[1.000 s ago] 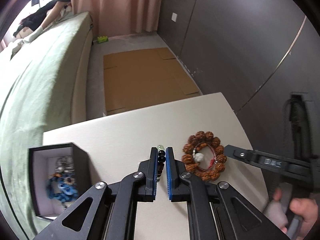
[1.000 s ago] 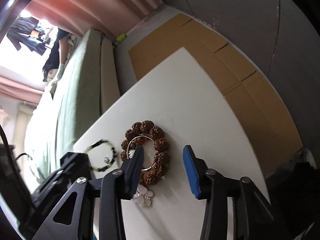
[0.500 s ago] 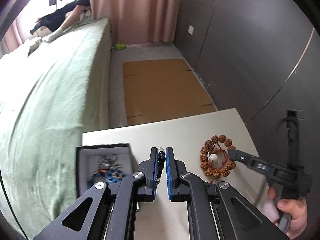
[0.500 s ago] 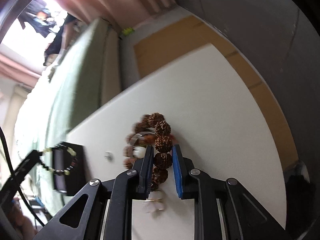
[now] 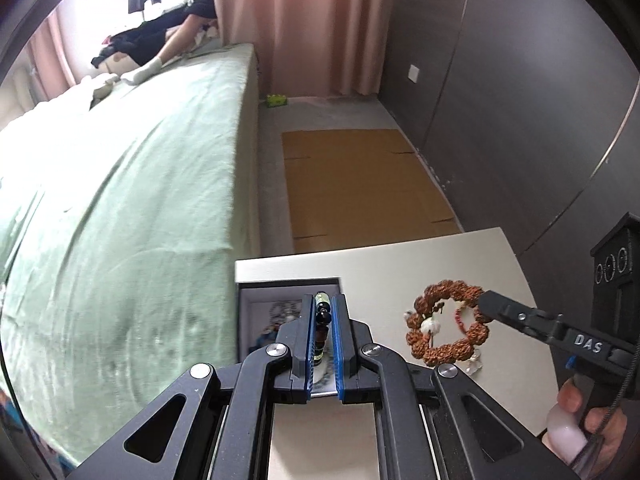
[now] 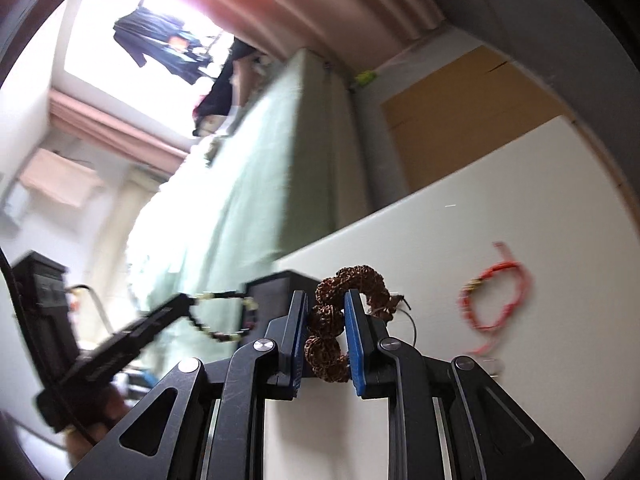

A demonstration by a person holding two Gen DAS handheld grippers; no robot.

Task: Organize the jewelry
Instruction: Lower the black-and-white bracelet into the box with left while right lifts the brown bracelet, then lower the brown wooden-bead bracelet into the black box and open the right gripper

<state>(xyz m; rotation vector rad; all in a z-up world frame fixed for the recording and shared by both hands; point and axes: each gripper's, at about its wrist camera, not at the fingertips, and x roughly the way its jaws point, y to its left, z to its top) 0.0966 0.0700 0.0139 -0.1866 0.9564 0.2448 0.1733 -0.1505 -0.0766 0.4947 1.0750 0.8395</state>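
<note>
My left gripper (image 5: 323,308) is shut on a black-and-green bead bracelet (image 5: 322,314) and holds it over the open black jewelry box (image 5: 256,320), which has other jewelry inside. From the right wrist view that bracelet (image 6: 224,316) hangs from the left gripper's fingers (image 6: 168,312) beside the box (image 6: 276,284). My right gripper (image 6: 326,308) is shut on a brown seed-bead bracelet (image 6: 340,308) and holds it lifted above the white table (image 6: 500,208). In the left wrist view the brown bracelet (image 5: 444,328) hangs from the right gripper (image 5: 486,300).
A red string bracelet (image 6: 492,300) lies on the table to the right. A small pale charm (image 5: 474,364) lies under the lifted bracelet. A green bed (image 5: 120,200) runs along the table's left edge. Flattened cardboard (image 5: 360,184) lies on the floor beyond.
My right gripper has lifted the brown bracelet off the table, leaving the red string bracelet behind. My left gripper has carried the bead bracelet left, over the jewelry box.
</note>
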